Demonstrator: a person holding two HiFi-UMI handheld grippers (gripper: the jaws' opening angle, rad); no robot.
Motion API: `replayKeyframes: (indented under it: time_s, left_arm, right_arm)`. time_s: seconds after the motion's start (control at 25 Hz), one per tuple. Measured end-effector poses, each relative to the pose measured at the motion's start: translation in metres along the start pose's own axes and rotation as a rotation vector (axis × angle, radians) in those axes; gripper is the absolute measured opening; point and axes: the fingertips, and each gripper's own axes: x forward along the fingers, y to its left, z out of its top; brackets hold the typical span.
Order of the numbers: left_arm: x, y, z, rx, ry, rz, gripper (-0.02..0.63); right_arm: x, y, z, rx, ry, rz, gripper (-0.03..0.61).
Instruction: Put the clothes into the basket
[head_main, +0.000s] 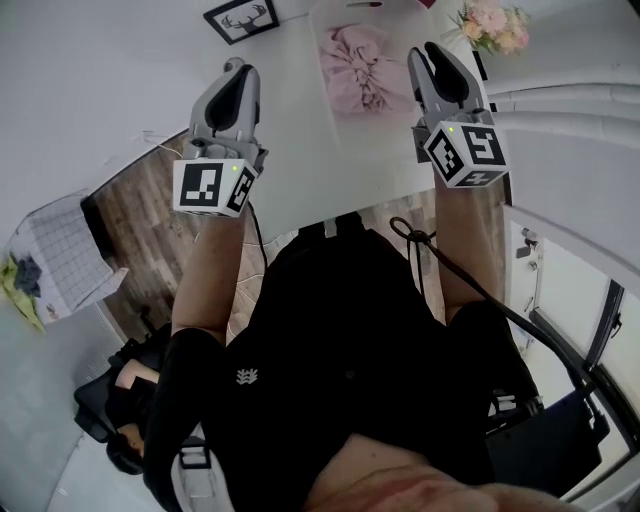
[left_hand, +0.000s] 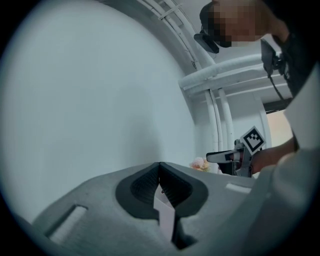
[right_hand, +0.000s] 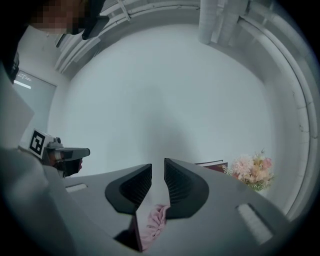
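A crumpled pink garment (head_main: 362, 65) lies on the white table (head_main: 290, 130), just left of my right gripper (head_main: 430, 50). In the right gripper view the pink garment (right_hand: 155, 222) shows below the right gripper (right_hand: 158, 162), whose jaws stand a narrow gap apart with nothing between them. My left gripper (head_main: 235, 68) hovers over the table's left part. In its own view the left gripper (left_hand: 159, 164) has its tips touching and holds nothing. A white grid-patterned basket (head_main: 55, 250) stands on the floor at the far left, with cloth hanging at its edge.
A pink flower bunch (head_main: 492, 25) and a framed picture (head_main: 242, 18) sit at the table's far side, and a dark book (right_hand: 212, 165) lies near the flowers. White pipes (head_main: 560, 100) run along the right. A dark chair (head_main: 110, 400) stands at lower left. A cable (head_main: 450, 270) hangs from the right gripper.
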Motion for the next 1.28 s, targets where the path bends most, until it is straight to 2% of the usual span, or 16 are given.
replayKeyframes:
  time_s: [0.36,0.6,0.72,0.76,0.8,0.88,1.04,1.28]
  left_arm:
    - [-0.01,-0.006,0.006,0.0,-0.022,0.004,0.0]
    - [-0.01,-0.006,-0.002,0.003,-0.01,0.008,0.0]
    - [-0.012,-0.006,-0.012,-0.001,0.004,0.016,0.0]
    - [-0.013,-0.007,-0.017,-0.002,0.009,0.02,0.0]
    - [-0.015,-0.008,-0.021,-0.002,0.013,0.023,0.0]
    - [-0.021,-0.009,-0.024,-0.004,0.018,0.029,0.0]
    - [-0.039,-0.008,-0.01,-0.004,0.014,0.045,0.0]
    - [-0.032,-0.002,-0.009,0.011,-0.003,0.061,0.0]
  right_arm:
    - [-0.014,0.007,-0.003,-0.005,-0.02,0.045,0.081]
    - [-0.015,0.004,-0.003,-0.011,-0.034,0.043,0.063]
    - [-0.015,0.0,-0.015,0.0,-0.025,0.037,0.063]
    - [-0.017,-0.002,-0.02,0.0,-0.02,0.033,0.058]
    - [-0.02,-0.005,-0.025,-0.002,-0.016,0.028,0.005]
    - [-0.028,-0.004,-0.03,-0.014,-0.007,0.025,-0.008]
    - [-0.046,0.006,-0.022,-0.04,0.012,0.03,-0.008]
    - [-0.042,-0.007,-0.027,-0.043,0.017,0.022,-0.008]
